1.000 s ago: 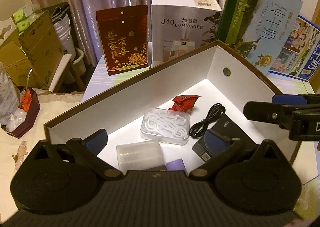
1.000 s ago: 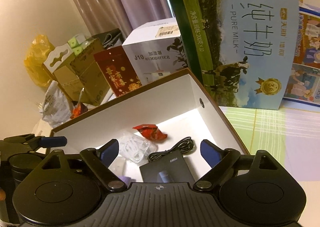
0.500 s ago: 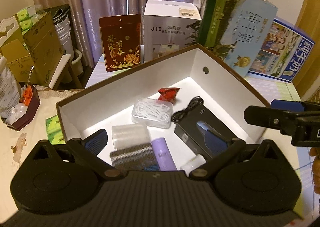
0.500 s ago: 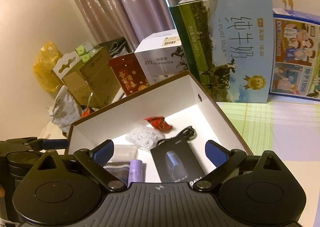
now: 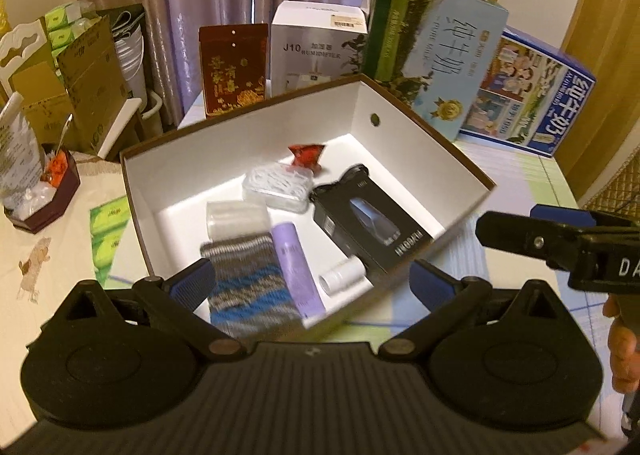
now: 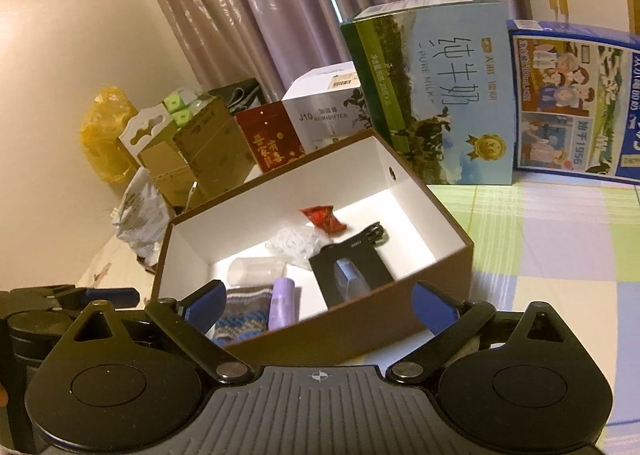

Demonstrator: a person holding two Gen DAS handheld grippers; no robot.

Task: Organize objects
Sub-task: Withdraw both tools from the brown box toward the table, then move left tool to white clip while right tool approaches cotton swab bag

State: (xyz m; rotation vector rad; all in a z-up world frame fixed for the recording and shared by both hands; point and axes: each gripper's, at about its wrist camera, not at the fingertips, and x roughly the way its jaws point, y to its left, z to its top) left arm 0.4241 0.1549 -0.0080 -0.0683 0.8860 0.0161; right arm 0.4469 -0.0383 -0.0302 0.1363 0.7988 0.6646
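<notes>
A: Where the brown open box (image 5: 404,127) sits on the pastel checked tablecloth (image 6: 560,255), its white interior holds everything: a striped knit sock (image 5: 248,275) at the near edge, a lavender tube (image 5: 298,267) touching its right side, a small white cylinder (image 5: 343,276) further right.

B: Rest of the contents?

A: Black product box (image 5: 372,223) toward the right wall, black cable (image 6: 376,233) behind it. Clear case of floss picks (image 5: 278,187) mid-floor, frosted plastic container (image 5: 236,215) just nearer, red wrapper (image 5: 306,153) at the back.

B: Grippers?

A: Left gripper (image 5: 312,283) spread wide, nothing between its fingers, hovering at the near wall. Right gripper (image 6: 316,305) likewise spread and empty, near the box's front corner.

B: Surroundings?

A: Behind the box: red gift packet (image 5: 234,67), white humidifier box (image 5: 316,45), pure milk carton (image 6: 436,95), blue milk carton (image 6: 576,103). Cardboard boxes (image 6: 200,159) to the left.
</notes>
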